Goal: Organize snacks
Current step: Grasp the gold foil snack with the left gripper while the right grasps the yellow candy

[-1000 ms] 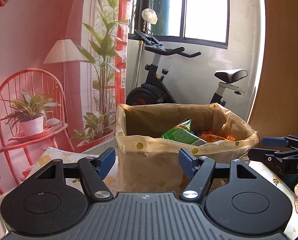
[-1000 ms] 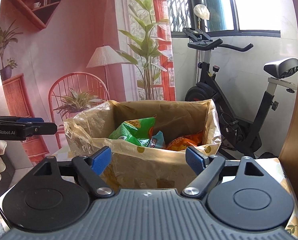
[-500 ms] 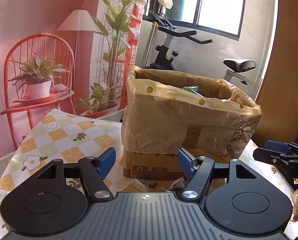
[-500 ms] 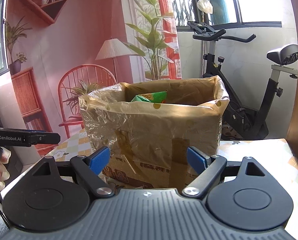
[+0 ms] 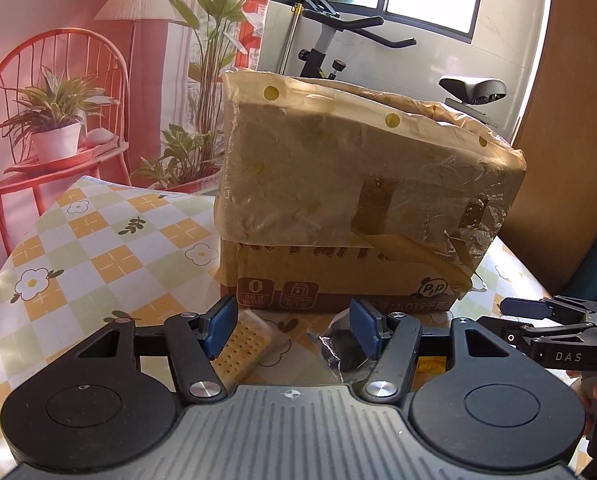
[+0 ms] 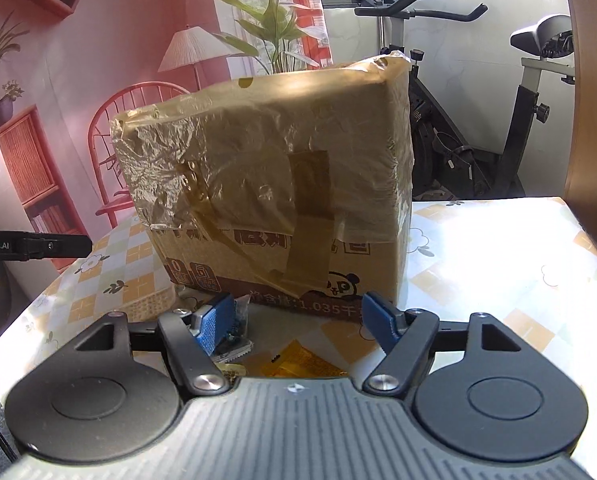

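Observation:
A cardboard box (image 5: 350, 208) lined with a brown plastic bag stands on the checked tablecloth; it also shows in the right wrist view (image 6: 274, 184). Its contents are hidden from this low angle. My left gripper (image 5: 290, 328) is open and empty, low over a cracker packet (image 5: 242, 346) and a dark clear wrapper (image 5: 338, 346) in front of the box. My right gripper (image 6: 302, 322) is open and empty, over a yellow packet (image 6: 302, 362) and a small dark wrapped snack (image 6: 236, 334).
The table (image 5: 98, 248) has a flower-checked cloth. An exercise bike (image 6: 478, 112) stands behind the table. A wooden panel (image 5: 570, 120) rises at the right. The other gripper's fingers (image 5: 546, 320) show at the right edge of the left view.
Both grippers have dropped from above the box rim to table level in front of it. The snacks inside the box are out of sight; loose packets on the table have come into view.

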### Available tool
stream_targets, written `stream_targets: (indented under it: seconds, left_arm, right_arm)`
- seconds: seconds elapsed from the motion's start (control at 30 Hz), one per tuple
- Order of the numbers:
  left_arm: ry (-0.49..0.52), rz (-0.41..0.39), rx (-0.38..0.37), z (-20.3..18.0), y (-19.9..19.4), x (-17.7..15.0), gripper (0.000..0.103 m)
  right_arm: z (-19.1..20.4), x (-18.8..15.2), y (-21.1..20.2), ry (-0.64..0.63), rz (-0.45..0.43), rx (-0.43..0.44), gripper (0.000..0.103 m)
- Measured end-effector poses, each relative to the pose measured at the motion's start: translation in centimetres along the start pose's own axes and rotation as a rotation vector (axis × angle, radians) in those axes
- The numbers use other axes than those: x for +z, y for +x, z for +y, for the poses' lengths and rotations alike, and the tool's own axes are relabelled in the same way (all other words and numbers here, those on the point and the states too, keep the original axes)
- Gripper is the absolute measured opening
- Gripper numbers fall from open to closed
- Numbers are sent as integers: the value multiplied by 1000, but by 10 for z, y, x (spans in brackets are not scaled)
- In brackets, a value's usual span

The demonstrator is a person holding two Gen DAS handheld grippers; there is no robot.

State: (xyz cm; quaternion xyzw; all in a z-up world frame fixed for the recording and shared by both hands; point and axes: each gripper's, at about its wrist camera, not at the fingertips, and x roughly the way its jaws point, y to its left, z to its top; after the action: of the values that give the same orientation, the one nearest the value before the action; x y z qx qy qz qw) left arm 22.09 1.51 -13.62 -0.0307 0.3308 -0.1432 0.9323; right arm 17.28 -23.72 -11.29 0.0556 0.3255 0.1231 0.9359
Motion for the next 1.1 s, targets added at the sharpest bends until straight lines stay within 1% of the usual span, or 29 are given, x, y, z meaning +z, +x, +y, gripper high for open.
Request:
stream_targets:
  seconds: [0.1,0.23,0.4,0.47,0.57,0.63,0.67,0.73,0.8,0.93,1.0,1.1]
  left_arm:
    - [-5,53,-31,-12,18,-18,64]
    - [-4,104,-56,-24,35,-38,60]
    - [3,146,-70,-31,44,-53,60]
    - [1,156,-74,-33,47,-55,60]
    - [3,169,-77,-35,50,-58,60]
    - [5,176,-82,-37,50,-60,60]
    - [5,180,-85,-38,51,-61,60]
    - [6,190,-88,-40,54,-63,60]
    - [12,201,-92,-44,58,-66,60]
    - [35,235,-93,-54,68,-72,63]
    - [45,250,-86,-59,72,-74,64]
    - [49,256,-89,-66,77,-75,67]
  right_arm:
    - [-8,-10,18,-59,70,16,73]
    - [-16,-17,37,-120,117,53,73]
    - [-11,-19,59,-218,170,117,73]
    - [-10,-19,67,-235,191,119,73]
    - [-8,-21,78,-220,238,132,73]
    - [-7,-25,79,-221,249,132,72]
    - [-6,-28,76,-223,237,126,70]
    - [-6,-32,70,-220,217,101,61]
    - [-6,-37,64,-187,195,74,40]
    - [-9,-53,47,-96,136,53,36]
    - [-6,-60,41,-73,113,25,36]
    - [-2,-66,31,-58,76,-46,35]
